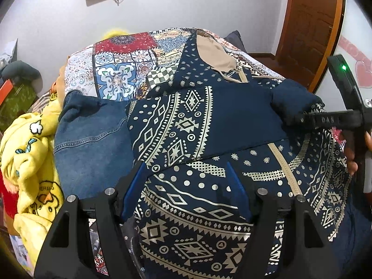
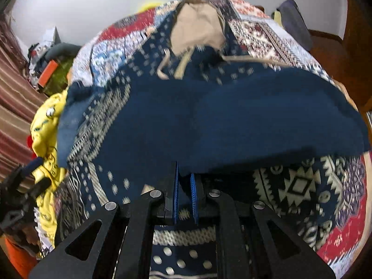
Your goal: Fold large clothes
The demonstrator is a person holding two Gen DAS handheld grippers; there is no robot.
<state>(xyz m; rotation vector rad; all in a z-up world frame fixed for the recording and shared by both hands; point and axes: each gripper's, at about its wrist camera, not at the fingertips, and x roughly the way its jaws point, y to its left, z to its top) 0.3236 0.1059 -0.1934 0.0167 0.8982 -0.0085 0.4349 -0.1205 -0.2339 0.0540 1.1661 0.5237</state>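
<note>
A navy hoodie (image 1: 200,121) with cream geometric print and a beige-lined hood (image 1: 216,58) lies on the bed. My left gripper (image 1: 186,181) is open just above the hoodie's lower front, nothing between its blue pads. My right gripper (image 2: 184,183) is shut on the hoodie's sleeve (image 2: 209,121) and holds it lifted across the body. In the left wrist view the right gripper (image 1: 302,119) shows at the right, pinching the sleeve cuff (image 1: 293,97). The right wrist view is blurred.
A patchwork bedspread (image 1: 116,65) covers the bed. A denim garment (image 1: 90,134) lies left of the hoodie, and a yellow cartoon blanket (image 1: 32,162) is heaped at the left edge. A wooden door (image 1: 309,23) stands at the back right. Clutter (image 2: 48,69) sits beside the bed's far left.
</note>
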